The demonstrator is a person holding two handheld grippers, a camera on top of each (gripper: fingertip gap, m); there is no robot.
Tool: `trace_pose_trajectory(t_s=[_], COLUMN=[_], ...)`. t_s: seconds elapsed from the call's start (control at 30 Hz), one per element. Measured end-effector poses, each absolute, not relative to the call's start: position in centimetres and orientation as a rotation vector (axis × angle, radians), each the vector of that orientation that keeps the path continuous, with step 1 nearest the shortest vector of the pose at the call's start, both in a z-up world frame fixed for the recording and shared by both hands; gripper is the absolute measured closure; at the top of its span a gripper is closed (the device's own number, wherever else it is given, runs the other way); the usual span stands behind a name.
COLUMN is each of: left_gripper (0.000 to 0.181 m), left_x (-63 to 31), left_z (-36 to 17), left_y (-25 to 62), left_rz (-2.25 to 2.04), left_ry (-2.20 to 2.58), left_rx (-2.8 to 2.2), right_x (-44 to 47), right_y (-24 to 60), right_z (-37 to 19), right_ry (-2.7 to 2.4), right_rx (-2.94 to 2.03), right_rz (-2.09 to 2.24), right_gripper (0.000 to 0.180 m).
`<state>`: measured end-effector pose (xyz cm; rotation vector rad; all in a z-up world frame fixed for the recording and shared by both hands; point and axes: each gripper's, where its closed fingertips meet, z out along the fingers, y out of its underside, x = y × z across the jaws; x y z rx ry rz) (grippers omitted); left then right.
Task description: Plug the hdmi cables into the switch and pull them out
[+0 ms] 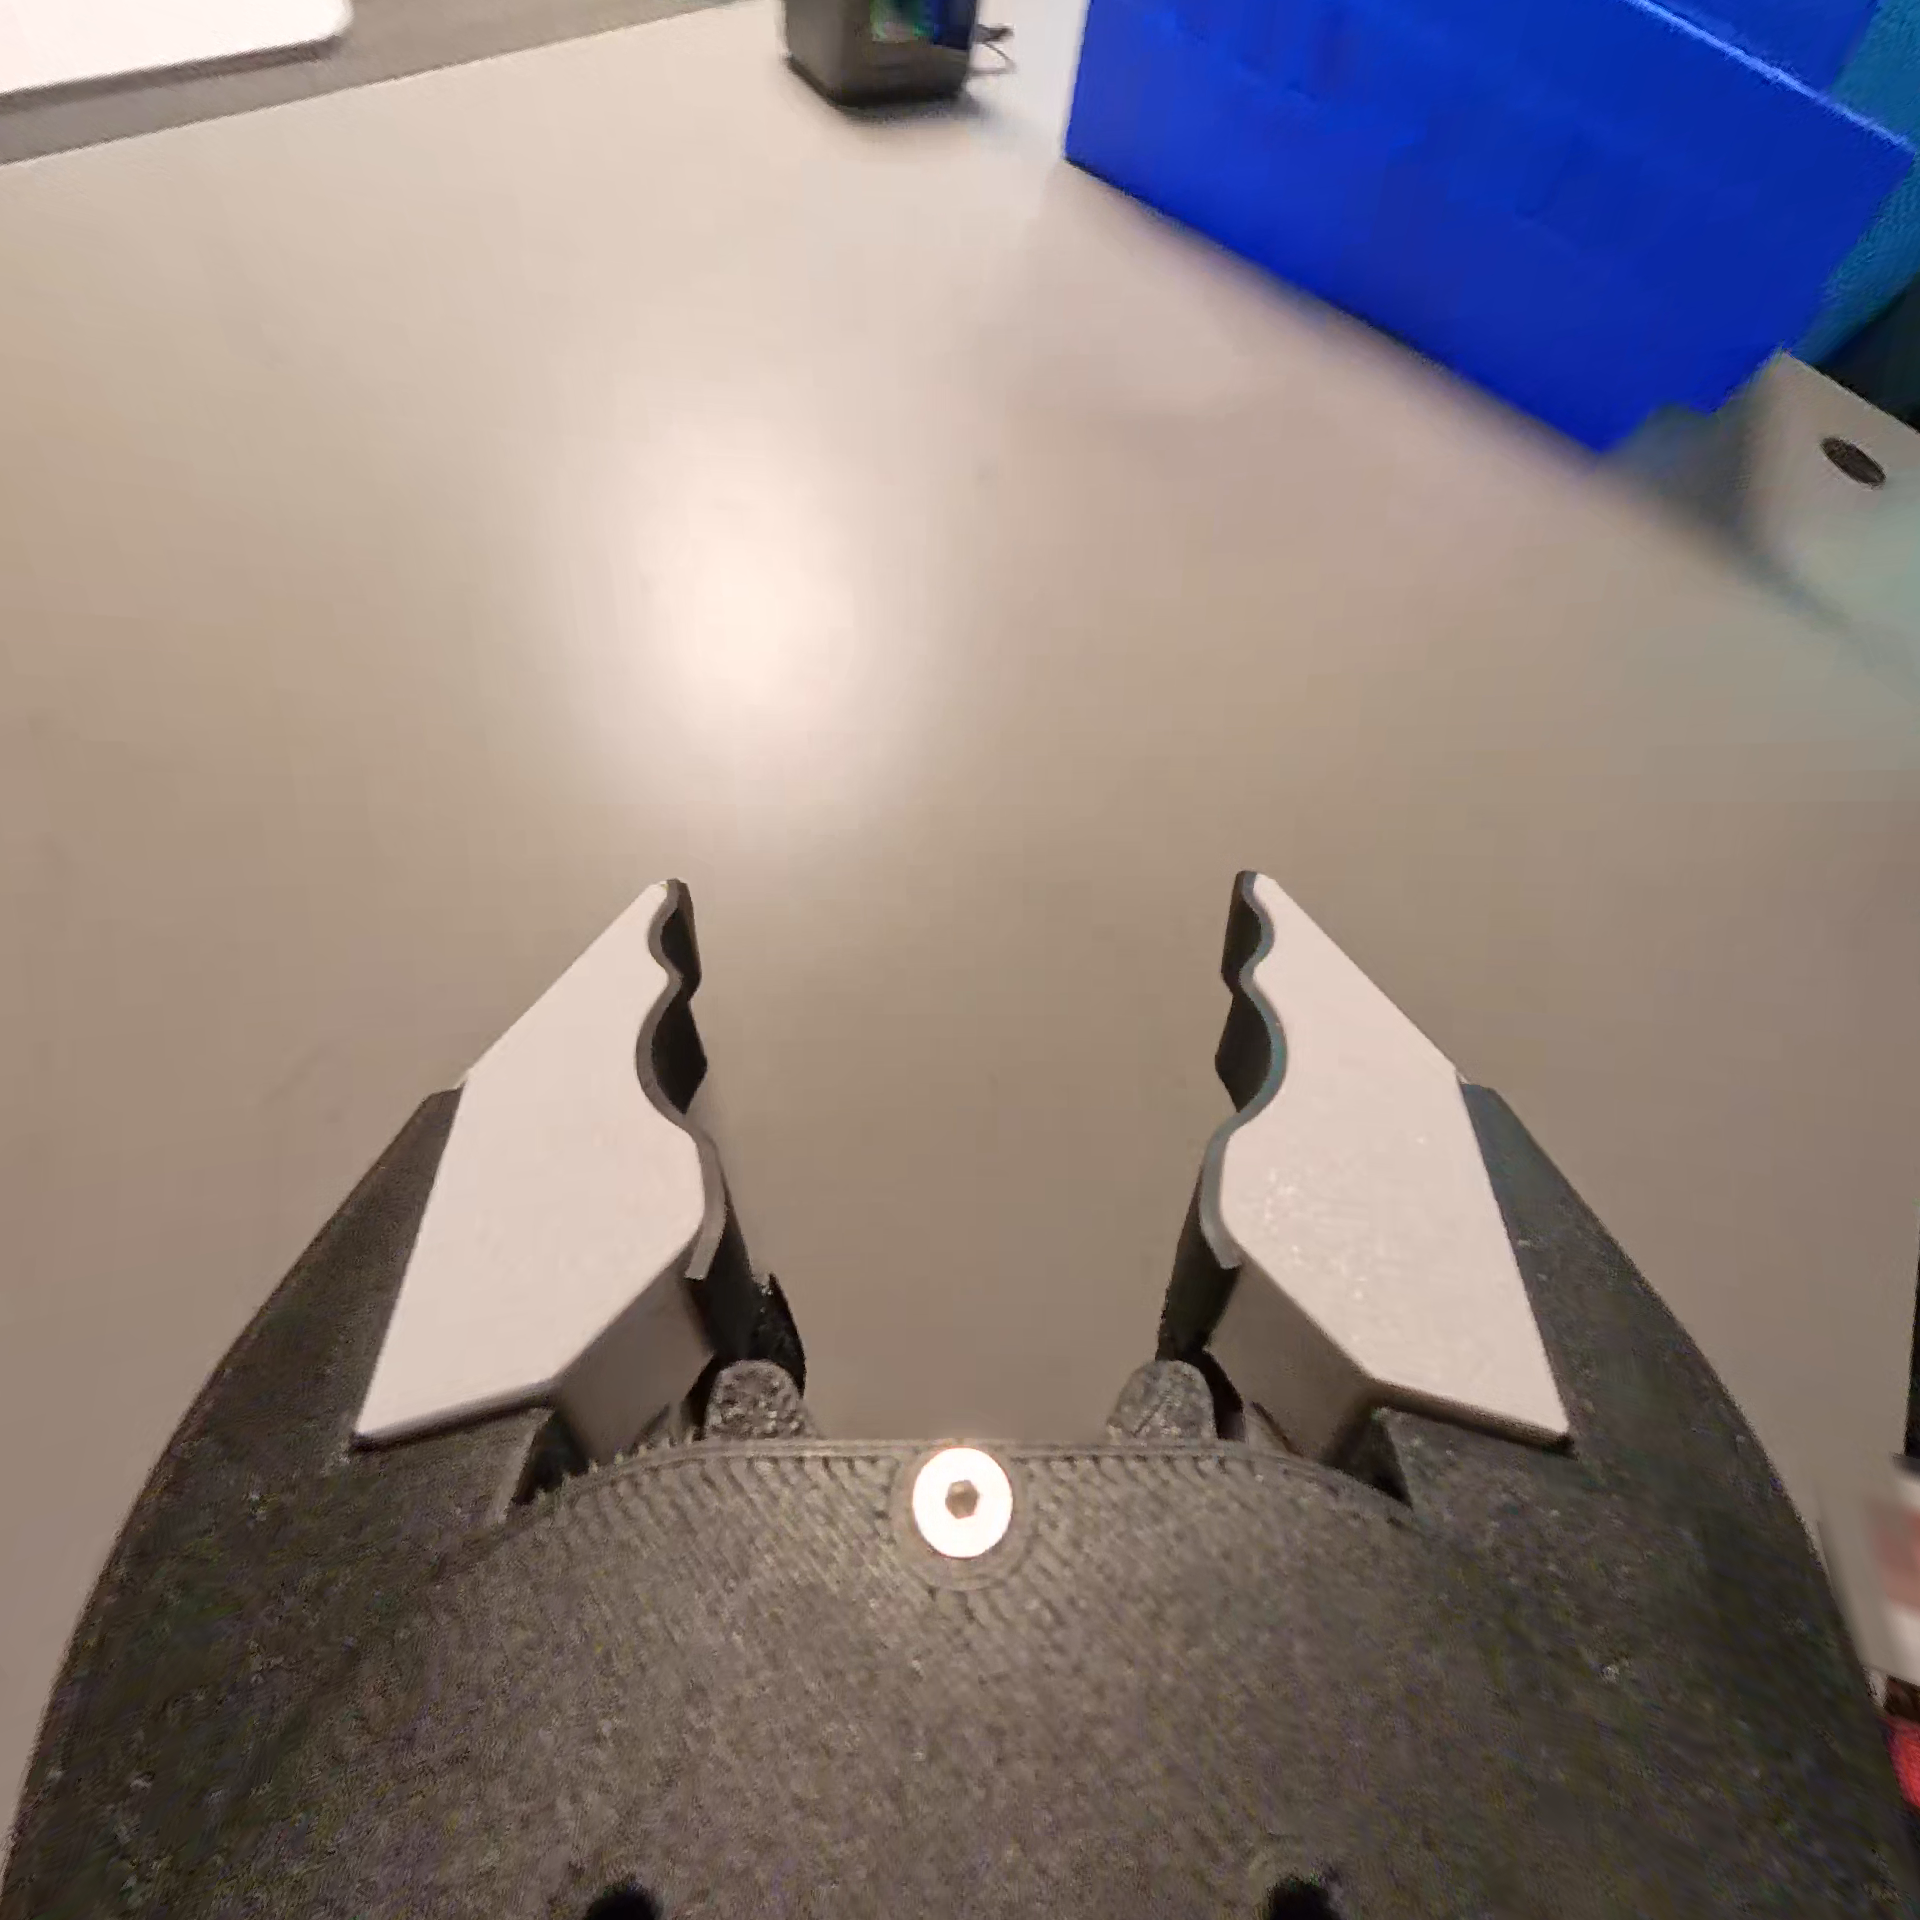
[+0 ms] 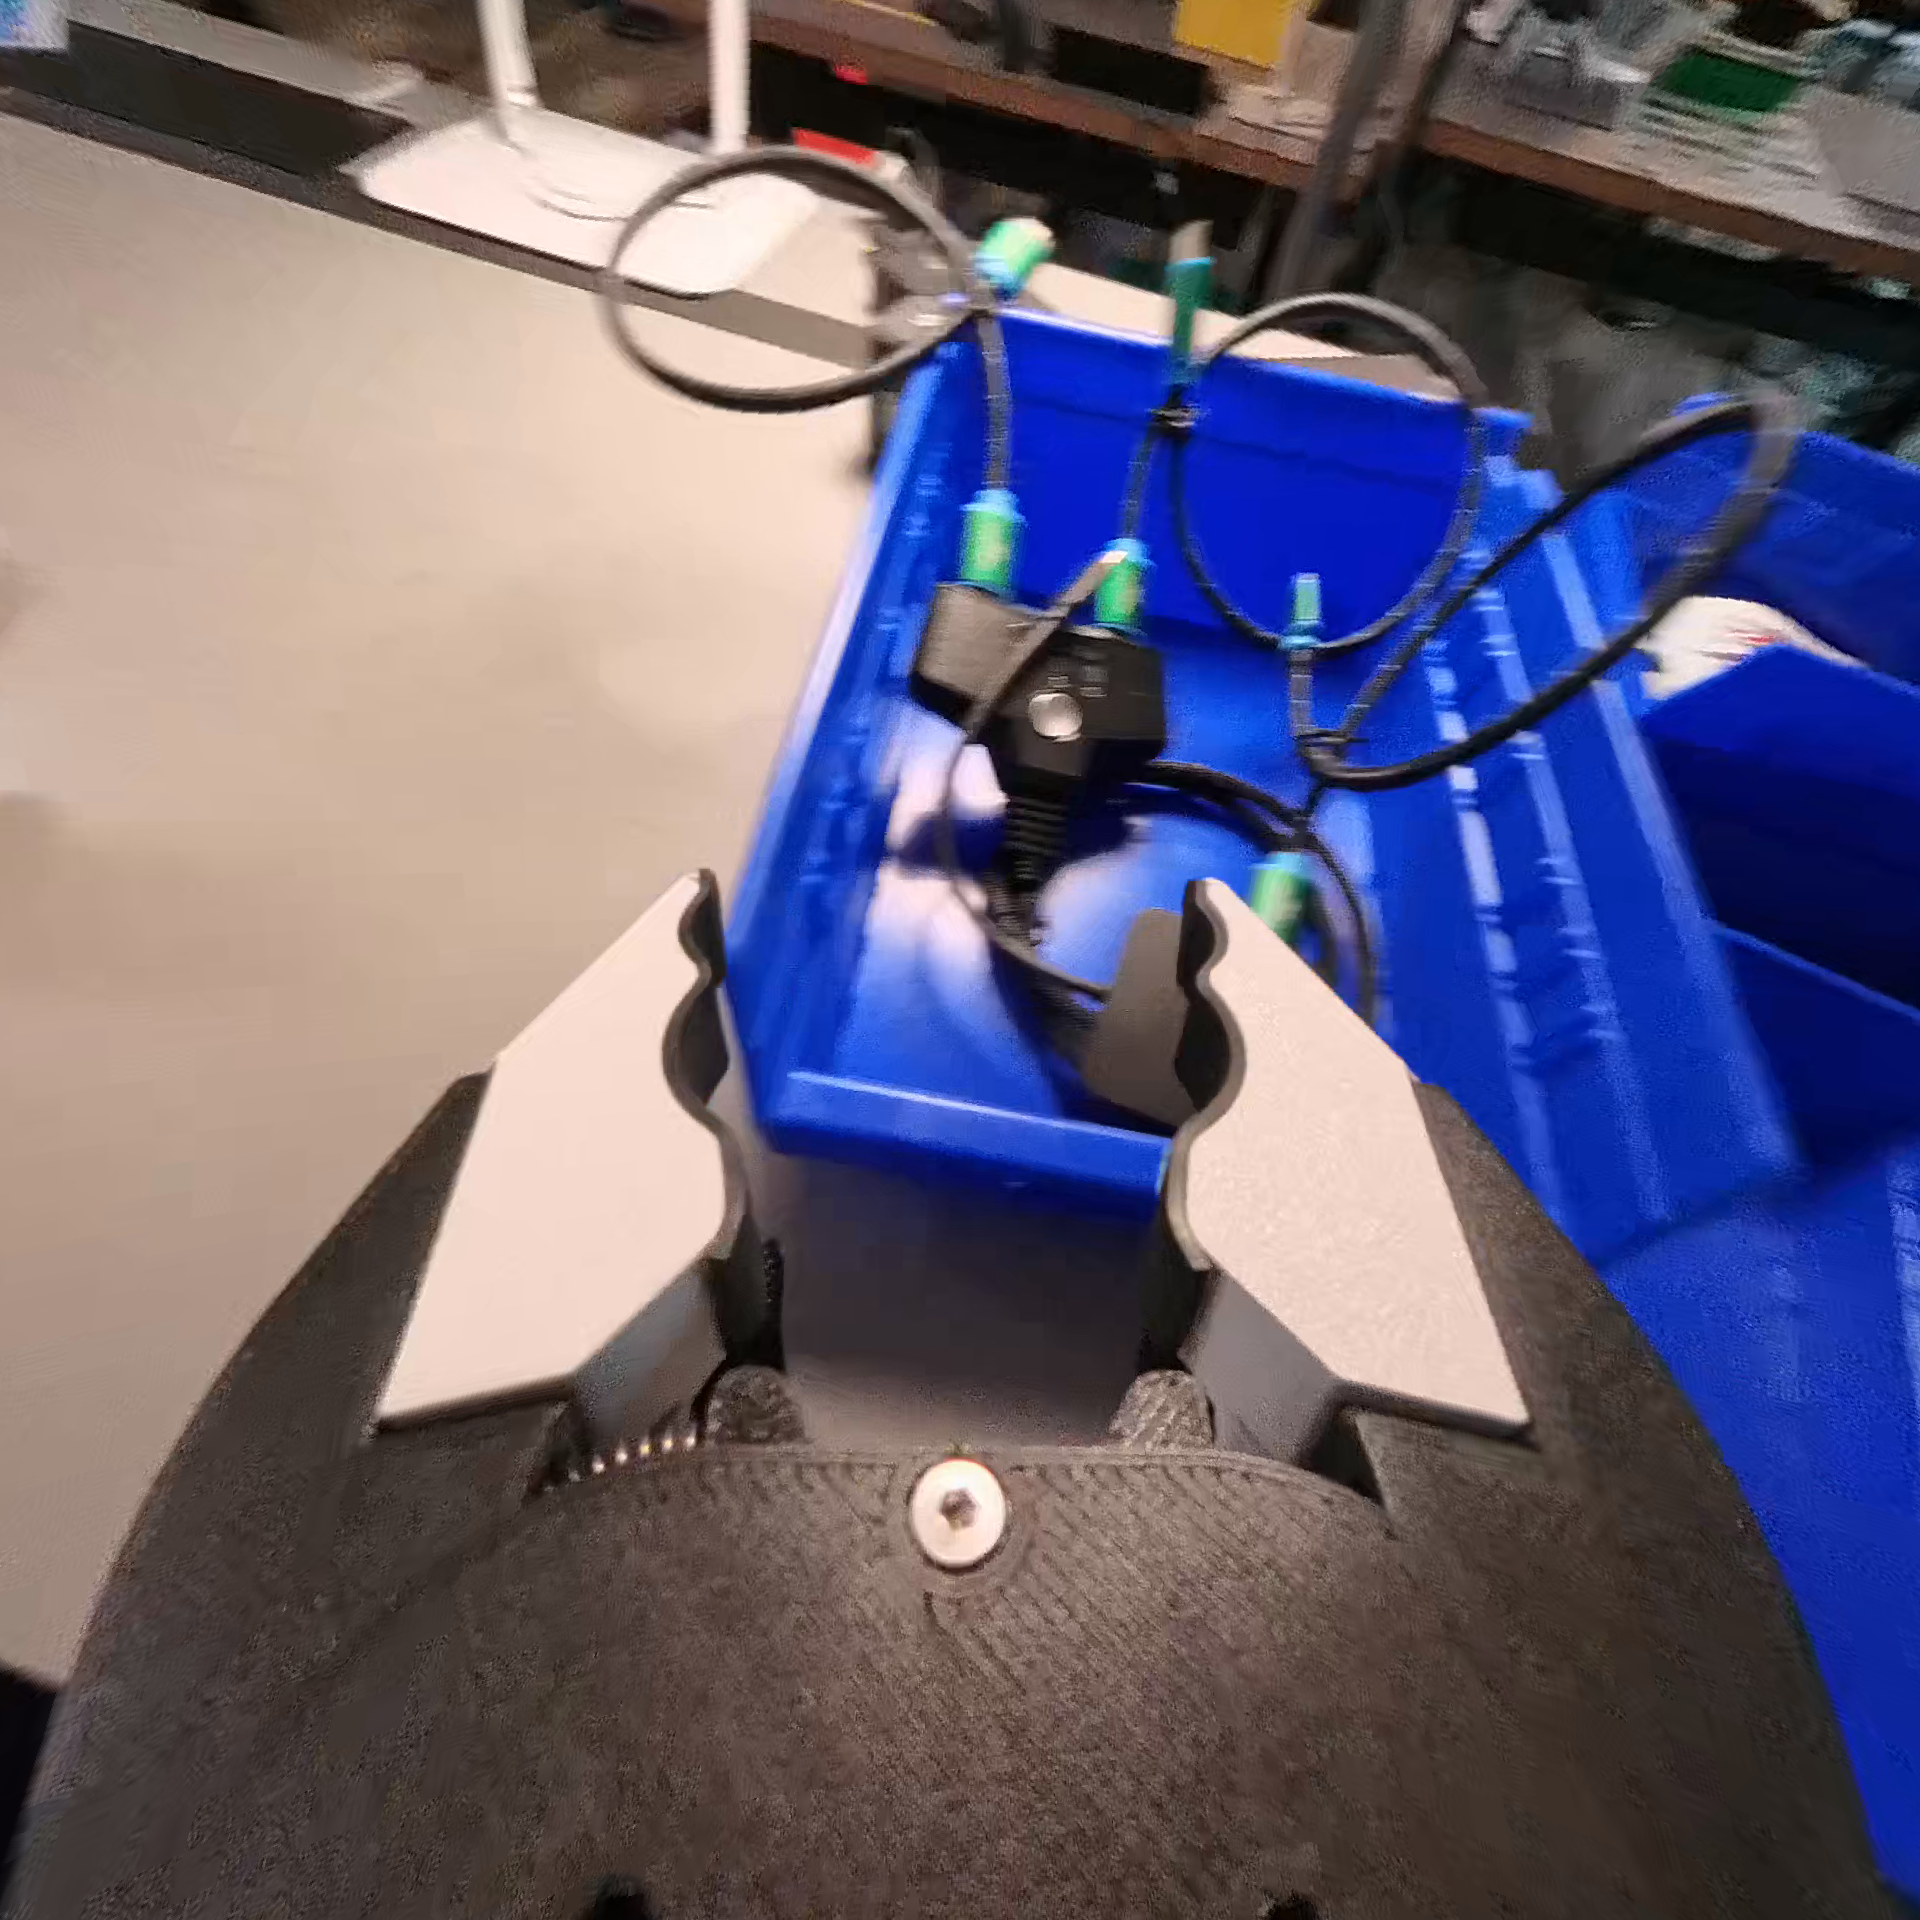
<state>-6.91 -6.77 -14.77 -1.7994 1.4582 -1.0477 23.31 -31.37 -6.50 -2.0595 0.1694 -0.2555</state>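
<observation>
In the right wrist view a black HDMI switch [image 2: 1070, 696] with a round button lies inside a blue bin [image 2: 935, 1132]. Black cables [image 2: 1455, 582] with green collars [image 2: 987, 535] loop up out of the bin; two green-collared plugs sit at the switch's far end. Another black plug [image 2: 1138, 1023] lies at the bin's near end. My right gripper [image 2: 948, 894] is open and empty, hovering just above the bin's near rim. My left gripper [image 1: 961, 883] is open and empty over the bare grey table [image 1: 520, 520], with the blue bin [image 1: 1475, 208] ahead on the right.
A second blue bin [image 2: 1797, 790] stands to the right of the first. A white lamp base [image 2: 582, 197] sits at the table's far edge, with cluttered shelves [image 2: 1558, 125] behind. In the left wrist view a small dark box [image 1: 873, 52] stands at the far edge. The right tips stand about 9 centimetres off the black plug [image 2: 1138, 1023].
</observation>
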Motion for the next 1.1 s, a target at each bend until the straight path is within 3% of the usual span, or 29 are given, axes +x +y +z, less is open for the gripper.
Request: trace_pose_trajectory(t_s=[0.2, 0.47, 0.6, 0.73, 0.9, 1.03, 1.1], left_gripper=[0.101, 0.106, 0.115, 0.119, 0.107, 0.094, 0.125], left_x=[-16.2, -38.3, -42.2, -41.2, -47.8, -50.1, -49.0], left_z=[-11.6, -8.1, -10.5, -8.7, -3.9, -10.5, -10.8], left_y=[-3.9, 4.9, 8.4, 7.7, 10.9, 13.8, 14.3], left_rz=[-1.031, -0.147, -0.026, 0.055, 0.266, 0.002, -0.115], left_ry=[0.928, 0.464, 0.443, 0.574, 0.449, 0.53, 0.562], left_rx=[-1.823, -1.897, -2.035, -1.98, -1.833, -2.14, -2.083], right_x=[20.4, 22.2, 22.8, 22.7, 22.6, 22.5, 22.5], right_y=[-29.7, -27.3, -26.2, -26.0, -26.2, -26.3, -26.5], right_z=[-9.1, -11.8, -12.6, -12.6, -12.6, -12.5, -12.4], right_ry=[0.071, 0.066, 0.041, 0.024, 0.015, -0.012, -0.033], right_rx=[-2.114, -2.225, -2.254, -2.246, -2.224, -2.206, -2.195], right_rz=[-0.293, -0.393, -0.451, -0.476, -0.477, -0.47, -0.484], right_gripper=[0.104, 0.121, 0.154, 0.163, 0.164, 0.163, 0.164])
